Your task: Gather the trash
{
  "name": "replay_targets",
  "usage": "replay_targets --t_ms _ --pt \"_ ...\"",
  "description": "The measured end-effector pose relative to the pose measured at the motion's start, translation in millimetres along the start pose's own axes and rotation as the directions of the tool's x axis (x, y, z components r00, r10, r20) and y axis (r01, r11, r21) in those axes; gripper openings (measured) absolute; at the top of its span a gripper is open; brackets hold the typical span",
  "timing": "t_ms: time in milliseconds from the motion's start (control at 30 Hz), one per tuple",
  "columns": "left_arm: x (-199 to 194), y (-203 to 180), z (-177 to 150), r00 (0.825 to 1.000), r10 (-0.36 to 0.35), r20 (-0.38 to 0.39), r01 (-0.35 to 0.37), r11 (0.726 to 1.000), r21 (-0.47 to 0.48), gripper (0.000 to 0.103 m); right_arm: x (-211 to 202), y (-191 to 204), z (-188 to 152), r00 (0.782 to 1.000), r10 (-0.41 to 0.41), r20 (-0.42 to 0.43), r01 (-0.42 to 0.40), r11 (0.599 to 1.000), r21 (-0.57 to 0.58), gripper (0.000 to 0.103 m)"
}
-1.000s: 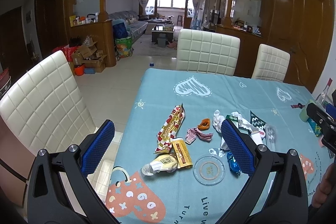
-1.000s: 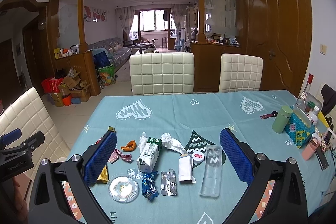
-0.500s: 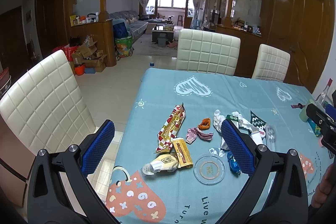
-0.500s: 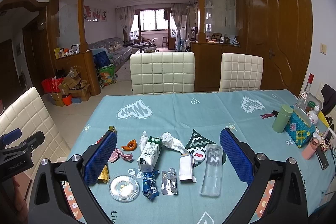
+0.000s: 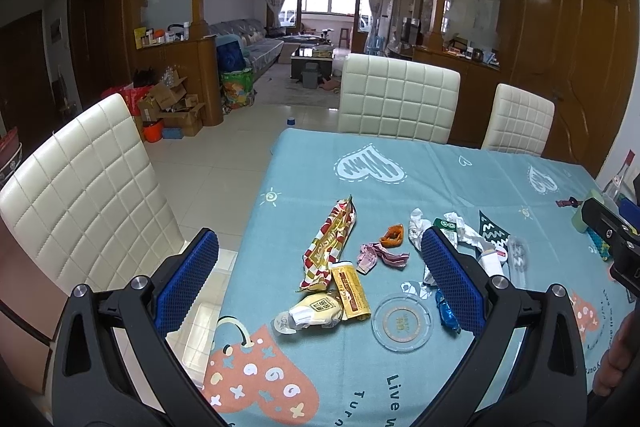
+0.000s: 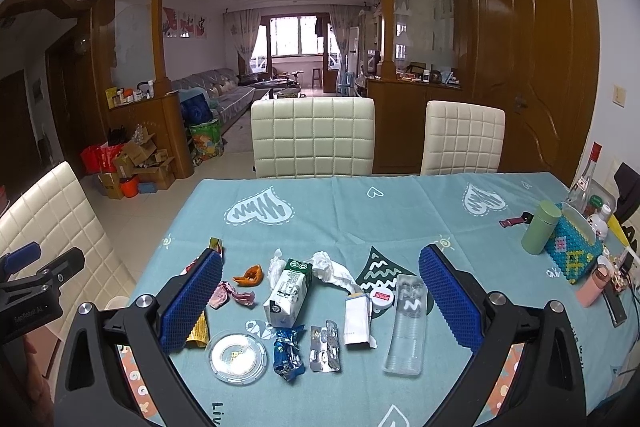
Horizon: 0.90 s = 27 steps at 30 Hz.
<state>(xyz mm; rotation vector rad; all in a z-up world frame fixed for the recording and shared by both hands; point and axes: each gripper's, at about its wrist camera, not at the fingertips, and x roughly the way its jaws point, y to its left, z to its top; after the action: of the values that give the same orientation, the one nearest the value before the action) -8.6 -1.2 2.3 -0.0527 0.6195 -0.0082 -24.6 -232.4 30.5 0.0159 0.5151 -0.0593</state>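
Observation:
Trash lies scattered on the teal tablecloth. In the left wrist view I see a red-checked wrapper, a yellow sachet, an orange peel, a pink wrapper and a clear round lid. In the right wrist view I see a milk carton, crumpled tissue, a blue wrapper, a blister pack and a clear plastic tray. My left gripper is open and empty above the table's left part. My right gripper is open and empty above the trash.
White quilted chairs stand at the far side and at the left. A green flask, a beaded box, a bottle and small items crowd the table's right edge. Cardboard boxes sit on the floor.

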Motion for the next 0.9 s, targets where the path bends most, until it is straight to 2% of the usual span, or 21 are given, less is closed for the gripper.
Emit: replay_targets --t_ms 533,667,767,900 --pt "27 -1 5 0.999 -0.003 -0.043 0.004 1.0 0.01 0.1 30 -8 4 0.999 -0.007 -0.041 0.008 1.0 0.01 0.097" --pt "47 0 -3 0.998 0.045 -0.048 -0.042 0.998 0.049 0.1 50 -14 -6 0.997 -0.024 -0.078 0.025 1.0 0.008 0.097" --pt "69 5 -20 0.992 0.087 -0.095 -0.08 0.994 0.081 0.1 75 -17 -27 0.989 -0.045 -0.141 0.044 0.999 -0.006 0.097" --pt "108 9 -52 0.97 0.114 -0.215 -0.09 0.989 0.119 0.1 111 -18 -62 0.97 -0.054 -0.238 0.048 0.998 -0.032 0.097"
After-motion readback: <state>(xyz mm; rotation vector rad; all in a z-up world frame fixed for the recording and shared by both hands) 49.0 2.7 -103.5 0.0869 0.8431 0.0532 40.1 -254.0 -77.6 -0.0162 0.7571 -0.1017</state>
